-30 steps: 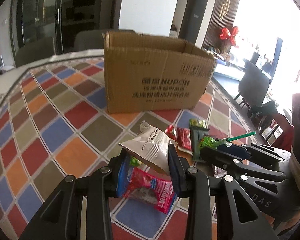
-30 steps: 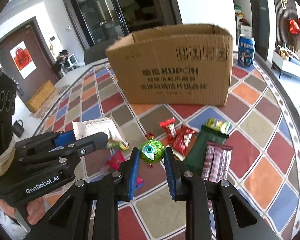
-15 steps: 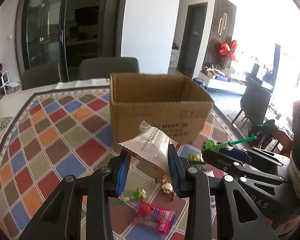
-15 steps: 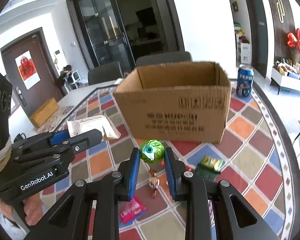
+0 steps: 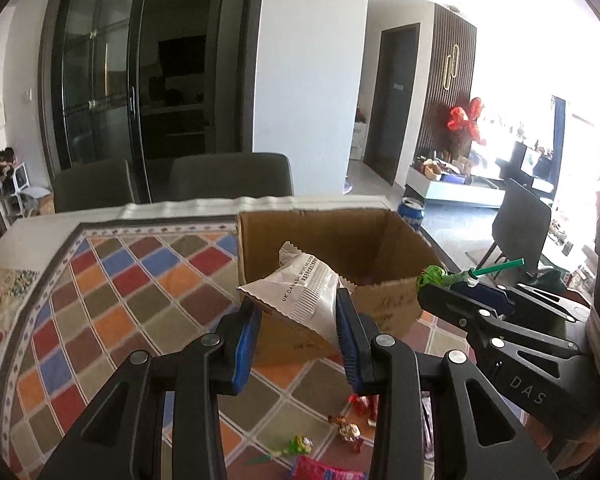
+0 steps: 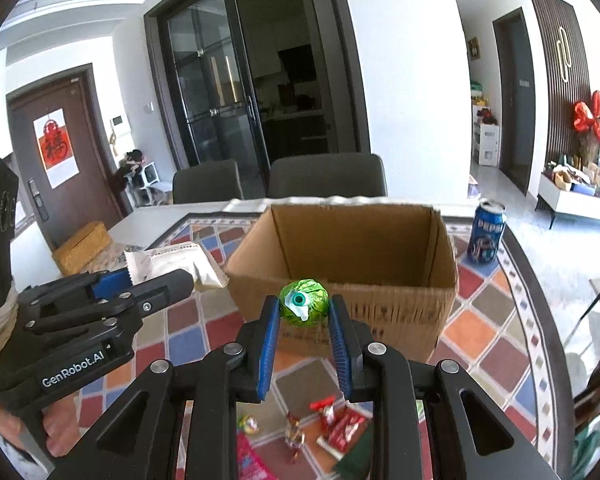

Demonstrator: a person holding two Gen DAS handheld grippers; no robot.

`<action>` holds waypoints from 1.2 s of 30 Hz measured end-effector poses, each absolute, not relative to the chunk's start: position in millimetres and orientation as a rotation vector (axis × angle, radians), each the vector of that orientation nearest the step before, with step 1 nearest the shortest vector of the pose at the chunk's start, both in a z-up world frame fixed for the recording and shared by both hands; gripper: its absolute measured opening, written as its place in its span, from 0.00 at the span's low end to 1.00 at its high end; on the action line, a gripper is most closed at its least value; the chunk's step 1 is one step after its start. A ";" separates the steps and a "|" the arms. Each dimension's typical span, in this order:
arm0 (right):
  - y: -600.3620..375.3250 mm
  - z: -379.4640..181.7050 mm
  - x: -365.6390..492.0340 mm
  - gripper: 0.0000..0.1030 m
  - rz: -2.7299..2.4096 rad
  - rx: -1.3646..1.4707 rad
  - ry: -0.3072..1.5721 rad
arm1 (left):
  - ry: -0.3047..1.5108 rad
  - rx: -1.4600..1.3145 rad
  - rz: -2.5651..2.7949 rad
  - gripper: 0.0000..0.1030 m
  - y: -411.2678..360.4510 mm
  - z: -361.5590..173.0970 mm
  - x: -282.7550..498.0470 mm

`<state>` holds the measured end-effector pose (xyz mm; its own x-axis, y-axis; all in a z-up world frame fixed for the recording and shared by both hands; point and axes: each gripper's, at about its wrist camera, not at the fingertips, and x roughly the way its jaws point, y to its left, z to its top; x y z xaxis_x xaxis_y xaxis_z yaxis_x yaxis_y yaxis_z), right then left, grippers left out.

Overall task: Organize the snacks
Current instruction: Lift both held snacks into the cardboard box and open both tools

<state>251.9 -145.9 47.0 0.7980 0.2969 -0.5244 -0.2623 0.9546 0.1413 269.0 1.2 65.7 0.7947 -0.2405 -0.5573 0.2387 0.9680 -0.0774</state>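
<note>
Currently, left wrist view: my left gripper [image 5: 296,320] is clamped on a white packet [image 5: 304,294], both blue pads pressing its sides. Packet sits tilted, crimped end up, printed side facing the camera. It hangs above the table [image 5: 112,280], in front of the near wall of the open box [image 5: 380,236]. Box stands upright on the checked cloth, flaps open, inside mostly bare as far as I can see. My right gripper [image 5: 440,284] shows at the right edge, closed on a green lollipop [image 5: 434,274] with its green stick pointing away to the right. Loose snacks [image 5: 348,432] lie on the cloth below, near the bottom edge. A blue can [image 5: 412,212] stands behind the box's right corner.

Right wrist view: my right gripper [image 6: 304,312] holds the lollipop [image 6: 303,306] by its round green head, pads touching both sides; an eye print faces the camera. It hangs in front of the box's [image 6: 356,240] near wall, about level with the rim. My left gripper [image 6: 156,284] is at the left with the packet [image 6: 176,260] nipped at its tip, just beside the box's left corner. Can [image 6: 486,236] stands right of the box, apart from it. Snacks [image 6: 324,424] lie on the cloth under my fingers.
</note>
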 end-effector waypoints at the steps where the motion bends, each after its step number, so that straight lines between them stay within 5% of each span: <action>1: -145.8 49.3 255.2 0.26 0.300 0.060 0.569 | 0.593 0.001 -0.255 0.35 1.2 67.7 273.1; 30: -156.3 51.2 348.2 0.26 0.243 0.035 0.621 | 0.631 0.093 -0.240 0.35 -22.7 63.3 361.7; 33: -156.5 48.3 353.5 0.26 0.235 0.033 0.632 | 0.627 0.127 -0.228 0.41 -28.2 61.8 363.1; 36: -157.8 47.0 357.5 0.29 0.222 0.039 0.638 | 0.600 0.148 -0.209 0.58 -30.8 62.8 357.1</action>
<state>357.5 -157.8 47.0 0.7805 0.2171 -0.5862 -0.1929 0.9756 0.1045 357.1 -30.8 62.8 0.8056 -0.1514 -0.5729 0.2369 0.9685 0.0773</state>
